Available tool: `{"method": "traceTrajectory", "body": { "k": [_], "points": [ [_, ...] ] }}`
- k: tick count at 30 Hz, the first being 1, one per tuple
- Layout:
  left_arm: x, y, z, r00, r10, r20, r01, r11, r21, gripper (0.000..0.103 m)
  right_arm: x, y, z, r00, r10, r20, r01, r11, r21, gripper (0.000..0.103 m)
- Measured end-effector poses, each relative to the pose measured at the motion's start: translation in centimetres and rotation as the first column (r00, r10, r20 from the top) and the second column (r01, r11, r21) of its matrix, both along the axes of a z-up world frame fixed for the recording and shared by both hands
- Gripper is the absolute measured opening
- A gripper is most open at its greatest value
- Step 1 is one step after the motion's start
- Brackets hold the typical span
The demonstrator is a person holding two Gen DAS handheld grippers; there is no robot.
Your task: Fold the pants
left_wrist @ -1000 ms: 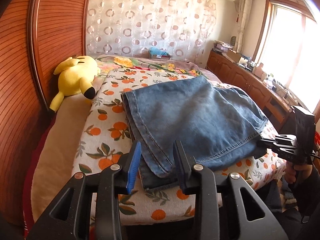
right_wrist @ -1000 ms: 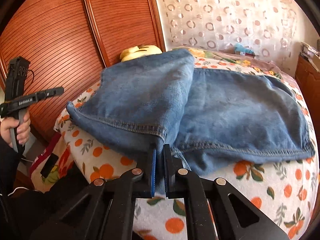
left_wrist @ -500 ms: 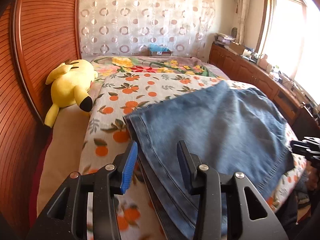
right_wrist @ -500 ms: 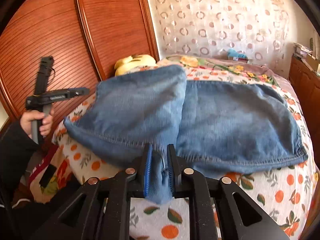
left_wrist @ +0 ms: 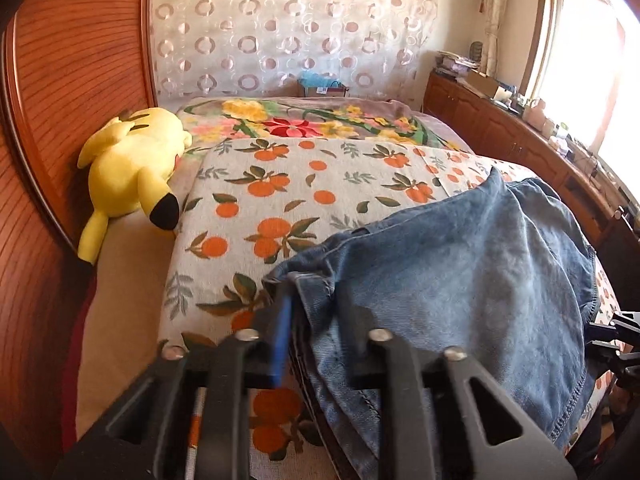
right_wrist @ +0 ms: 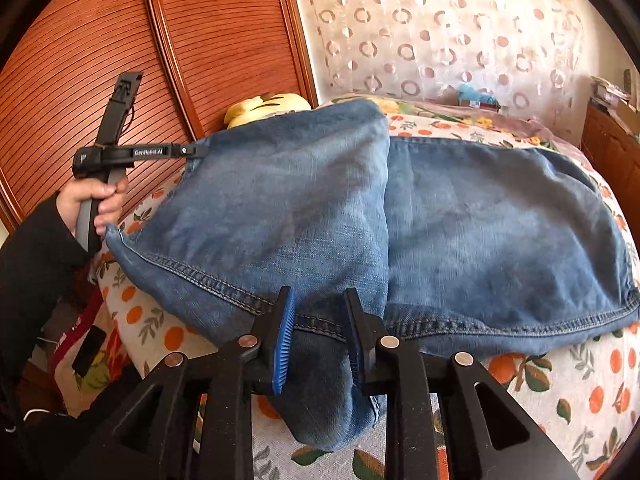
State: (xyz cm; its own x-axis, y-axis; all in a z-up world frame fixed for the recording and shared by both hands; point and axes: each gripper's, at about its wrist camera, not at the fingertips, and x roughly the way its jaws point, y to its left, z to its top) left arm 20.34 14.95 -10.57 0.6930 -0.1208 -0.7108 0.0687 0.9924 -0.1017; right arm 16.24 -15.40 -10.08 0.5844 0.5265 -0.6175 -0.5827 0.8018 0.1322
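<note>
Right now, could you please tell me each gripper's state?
Left gripper: jaws just closing, clamped on the jeans.
Right gripper: jaws just opening, jeans loose between them.

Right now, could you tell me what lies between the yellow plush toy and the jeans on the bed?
Only the orange-print blanket lies between the plush toy and the jeans, in the left wrist view.

left wrist: close, down across bed (left_wrist: 280, 184) | right wrist: same | shared: jeans (right_wrist: 480, 216)

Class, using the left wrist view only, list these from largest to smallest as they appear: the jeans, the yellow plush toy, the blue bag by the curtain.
1. jeans, nearest the camera
2. yellow plush toy
3. blue bag, far off, so true size is unsure
</note>
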Motion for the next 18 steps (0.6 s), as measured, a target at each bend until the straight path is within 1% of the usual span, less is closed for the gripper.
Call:
{"method": "traceTrajectory", "body": {
  "k": [1, 3, 6, 7, 11, 12, 13, 16, 18],
  "points": [
    [-0.1, -0.2, 0.4, 1.0, 0.001, 0.01, -0.001, 1.0, 0.009, 0.012, 0.1, 0.1, 0.0, 1.0, 0.0, -0.002, 0.0, 1.0, 0.0, 0.026],
    [-0.3, 0.0, 1.4, 0.999, 0.025, 0.045, -0.026, 0.999, 0.02, 0.011, 0.2, 0.2, 0.1, 1.0, 0.0, -0.003, 0.0, 1.0, 0.003, 0.026],
    [0.1, 1.0, 3.1, 0.995, 0.06, 0.078, -0.06, 0.998, -0.001, 0.011, 0.2, 0.3, 0.1, 1.0, 0.008, -0.004, -0.008, 1.0, 0.007, 0.026],
    [0.4, 1.1, 3.2, 0.995, 0.068, 0.07, -0.068, 0.998, 0.004, 0.013, 0.2, 0.2, -0.1, 1.0, 0.012, -0.006, -0.012, 1.0, 0.008, 0.026],
    [0.5, 0.8, 2.9, 0.997, 0.077, 0.026, -0.077, 0.997, 0.015, 0.015, 0.1, 0.3, -0.2, 1.0, 0.01, 0.001, -0.01, 1.0, -0.004, 0.026],
    [0.1, 0.6, 3.0, 0.996, 0.079, 0.027, -0.08, 0.997, 0.021, 0.019, 0.0, 0.2, -0.2, 1.0, 0.011, 0.0, -0.011, 1.0, -0.001, 0.026],
    [-0.2, 0.5, 3.1, 0.996, 0.079, 0.032, -0.08, 0.997, 0.022, 0.027, 0.0, 0.1, -0.2, 1.0, 0.011, -0.003, -0.011, 1.0, 0.006, 0.027],
    [-1.6, -0.7, 3.9, 0.997, 0.051, 0.066, -0.052, 0.999, 0.01, 0.04, -0.1, -0.3, -0.1, 1.0, 0.01, -0.006, -0.01, 1.0, 0.015, 0.027],
    [-2.4, -2.2, 4.5, 0.996, 0.013, 0.088, -0.013, 1.0, 0.004, 0.046, -0.2, -0.7, 0.1, 1.0, 0.004, -0.001, -0.004, 1.0, 0.019, 0.027]
  ]
}}
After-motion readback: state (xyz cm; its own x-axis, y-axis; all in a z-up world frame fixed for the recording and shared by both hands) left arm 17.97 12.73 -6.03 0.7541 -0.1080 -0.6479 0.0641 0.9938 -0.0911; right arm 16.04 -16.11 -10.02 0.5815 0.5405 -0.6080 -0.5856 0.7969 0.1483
